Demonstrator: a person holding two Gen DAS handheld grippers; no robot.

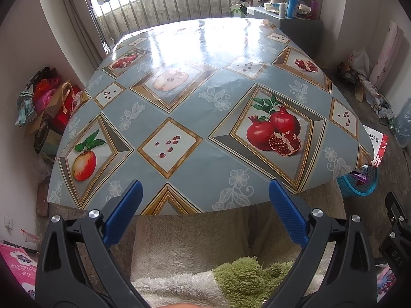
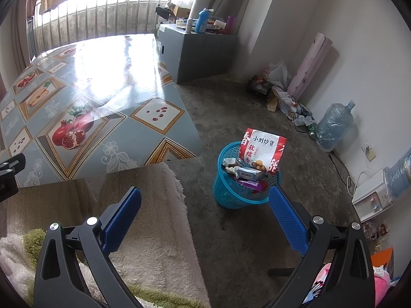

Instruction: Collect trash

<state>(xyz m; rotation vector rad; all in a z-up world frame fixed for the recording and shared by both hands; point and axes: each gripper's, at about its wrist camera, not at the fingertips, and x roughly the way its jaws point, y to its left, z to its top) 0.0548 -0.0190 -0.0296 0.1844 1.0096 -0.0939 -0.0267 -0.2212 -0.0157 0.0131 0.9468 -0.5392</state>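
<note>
Left wrist view shows one left gripper (image 1: 205,192) with its two blue-padded jaws spread wide and holding nothing, poised over the near edge of one tabletop (image 1: 195,97). A glossy oilcloth printed with apples, pomegranates and seeds covers it, and no loose item lies on it. Below the jaws sits a cream fleece blanket (image 1: 185,251) with a green patch. At the right edge, partly hidden behind the tabletop's corner, one blue basket (image 1: 358,183) stands on the floor; bags and clutter lie by the left wall. Right wrist view shows one right gripper (image 2: 205,197), its two blue pads likewise set wide apart and empty, held above the bare concrete floor (image 2: 231,107). The same blue basket (image 2: 226,192) stands on the floor just beyond the right pad, beside the tabletop's (image 2: 102,77) corner, and it is heaped with trash: one red-and-white snack bag (image 2: 262,151) standing upright, printed "小刘炒货", plus a barcoded box and several small wrappers too jumbled to count. Along the right wall stand one grey cabinet (image 2: 200,54) carrying bottles, one large water jug (image 2: 334,125) and one white dispenser (image 2: 372,200).
</note>
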